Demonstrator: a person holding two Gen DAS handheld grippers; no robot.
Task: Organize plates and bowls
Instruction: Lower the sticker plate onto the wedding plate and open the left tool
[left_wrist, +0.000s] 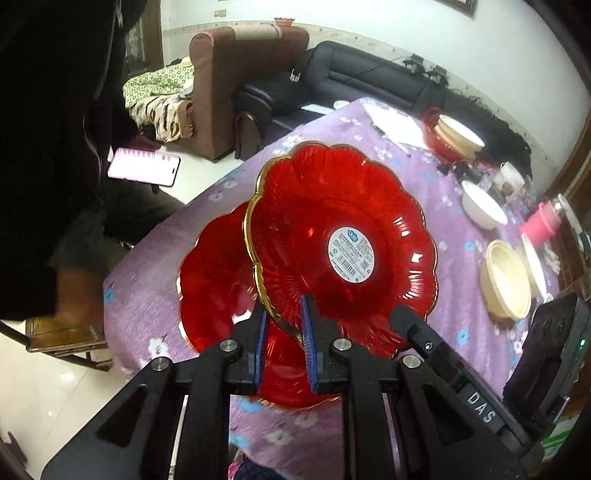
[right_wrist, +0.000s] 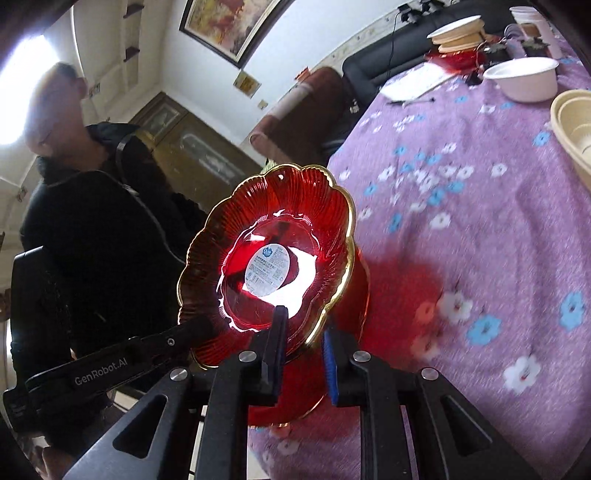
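Observation:
A red glass plate (left_wrist: 332, 236) with a scalloped gold rim and a round white sticker is tilted up above the table. My left gripper (left_wrist: 282, 306) is shut on its near rim, blue pads on either side. The same red plate (right_wrist: 273, 240) shows in the right wrist view, where my right gripper (right_wrist: 303, 325) is shut on another part of the rim. One of the right gripper's fingers (left_wrist: 406, 321) touches the plate's right edge. A second red plate (left_wrist: 214, 280) lies flat on the purple floral tablecloth (left_wrist: 369, 166), directly under the held one and partly hidden by it.
A white bowl (left_wrist: 482, 206), nested cream bowls (left_wrist: 506, 284), a pink cup (left_wrist: 541, 223) and a red bowl under cream ones (left_wrist: 454, 136) sit along the far side. Papers (left_wrist: 395, 122) lie at the back. A person in black holds a phone (left_wrist: 144, 166) at the table's left edge.

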